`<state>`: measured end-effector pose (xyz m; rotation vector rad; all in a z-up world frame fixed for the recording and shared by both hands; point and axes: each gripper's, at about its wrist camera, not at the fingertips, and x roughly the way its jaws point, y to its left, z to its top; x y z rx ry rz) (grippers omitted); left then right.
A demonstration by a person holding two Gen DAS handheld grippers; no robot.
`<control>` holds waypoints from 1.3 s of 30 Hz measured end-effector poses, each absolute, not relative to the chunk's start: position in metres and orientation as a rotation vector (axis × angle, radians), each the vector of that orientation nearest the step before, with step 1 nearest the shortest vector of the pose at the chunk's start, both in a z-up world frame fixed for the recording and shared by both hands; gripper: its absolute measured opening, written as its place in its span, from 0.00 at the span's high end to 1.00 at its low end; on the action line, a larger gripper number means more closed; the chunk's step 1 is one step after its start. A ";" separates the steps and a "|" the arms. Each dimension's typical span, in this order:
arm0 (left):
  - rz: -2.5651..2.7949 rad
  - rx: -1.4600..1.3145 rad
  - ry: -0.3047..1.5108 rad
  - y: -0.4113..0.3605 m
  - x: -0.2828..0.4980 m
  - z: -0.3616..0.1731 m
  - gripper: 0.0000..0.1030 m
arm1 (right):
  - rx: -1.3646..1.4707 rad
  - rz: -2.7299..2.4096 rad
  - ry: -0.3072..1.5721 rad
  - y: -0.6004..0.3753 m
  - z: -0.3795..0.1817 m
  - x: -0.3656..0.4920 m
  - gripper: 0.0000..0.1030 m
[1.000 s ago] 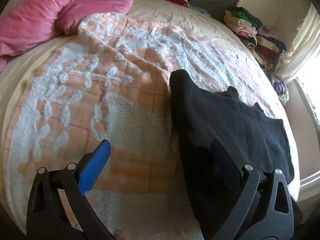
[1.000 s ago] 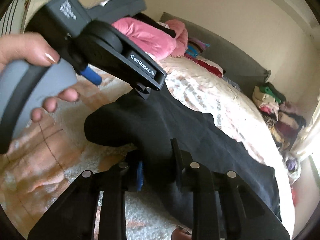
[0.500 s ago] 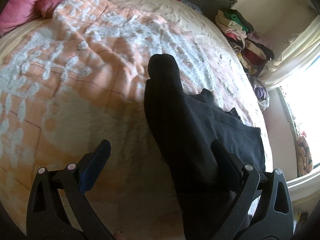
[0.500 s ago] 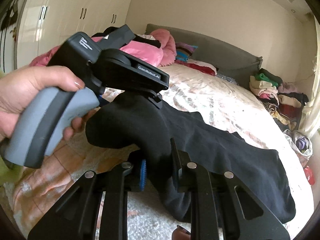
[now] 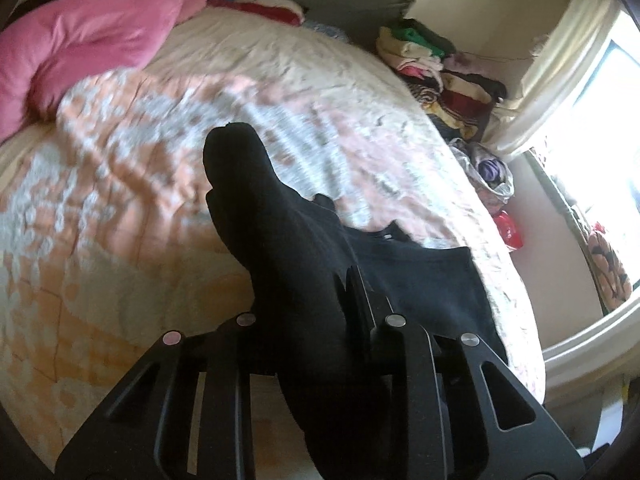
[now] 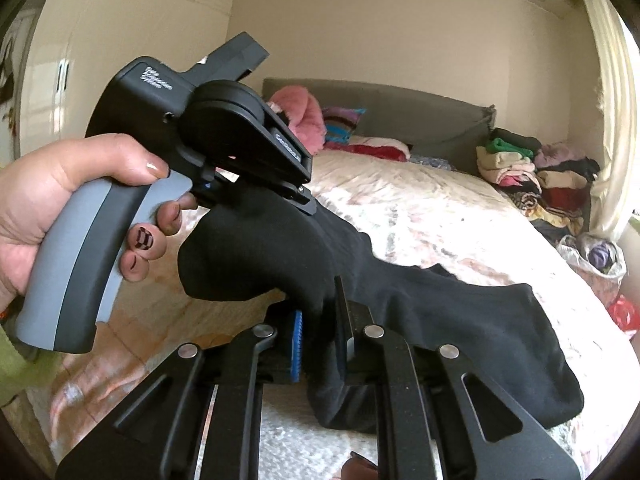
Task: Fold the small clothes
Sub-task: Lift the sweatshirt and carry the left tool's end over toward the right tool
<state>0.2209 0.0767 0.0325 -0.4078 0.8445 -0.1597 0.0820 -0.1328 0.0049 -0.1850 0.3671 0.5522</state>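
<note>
A black knitted sock (image 5: 276,240) is pinched between the closed jaws of the left gripper (image 5: 308,304), and clamped likewise by the right gripper (image 6: 318,320). It is held raised above a peach-and-white quilted bedspread (image 5: 120,208).

Garment (image 6: 460,320) lies on bed (image 6: 432,208), near-right part. Blanket (image 5: 80,40) far left. Clothes pile (image 6: 528,168) far right, beside bed. Headboard (image 6: 400,112) behind.
</note>
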 end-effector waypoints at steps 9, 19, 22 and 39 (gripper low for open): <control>-0.204 -0.333 0.808 0.026 0.225 0.066 0.82 | -0.070 0.492 0.346 -0.176 0.023 0.077 0.90; -0.251 -0.265 0.819 -0.026 0.241 0.077 0.82 | 0.016 0.434 0.355 -0.213 0.028 0.079 0.90; -0.267 -0.251 0.832 -0.040 0.245 0.074 0.82 | 0.047 0.424 0.373 -0.222 0.026 0.082 0.90; -0.308 -0.178 0.948 -0.104 0.277 0.038 0.82 | 0.269 0.360 0.560 -0.274 -0.007 0.111 0.89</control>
